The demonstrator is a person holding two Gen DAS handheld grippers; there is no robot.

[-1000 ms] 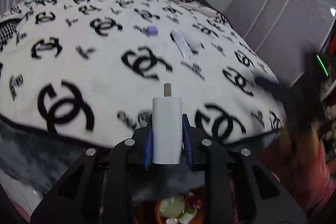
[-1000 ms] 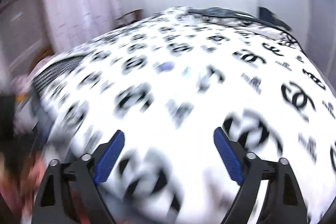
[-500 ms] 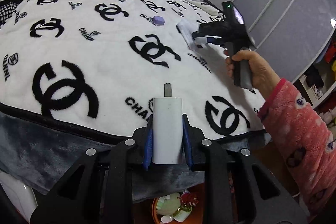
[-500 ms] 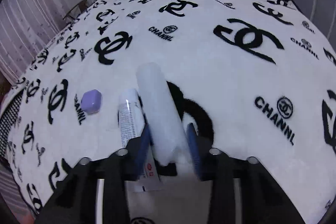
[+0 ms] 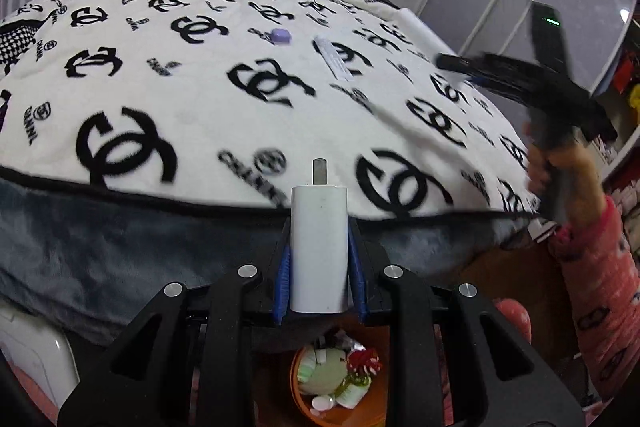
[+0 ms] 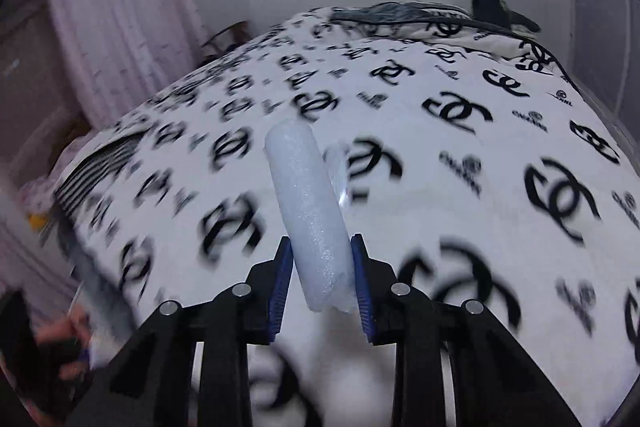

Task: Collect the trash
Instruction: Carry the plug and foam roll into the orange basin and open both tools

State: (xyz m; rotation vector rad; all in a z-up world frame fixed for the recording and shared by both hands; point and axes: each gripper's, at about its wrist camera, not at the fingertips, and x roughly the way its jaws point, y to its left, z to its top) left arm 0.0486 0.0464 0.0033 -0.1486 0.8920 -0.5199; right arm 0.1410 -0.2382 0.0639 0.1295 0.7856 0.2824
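With a white plug adapter (image 5: 319, 247) pinched in the left gripper (image 5: 319, 279) above the orange trash bin (image 5: 340, 383) and a foam roll (image 6: 310, 219) clamped in the right gripper (image 6: 320, 283) over the bed (image 6: 460, 187), each piece is best released only once centred over the bin.

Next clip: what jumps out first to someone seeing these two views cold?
Both grippers are loaded: the left gripper clamps a white charger plug, prong forward, and the right gripper clamps a white foam roll. Behind them spreads the logo-printed bedspread, with a purple case and a clear wrapper lying on it.
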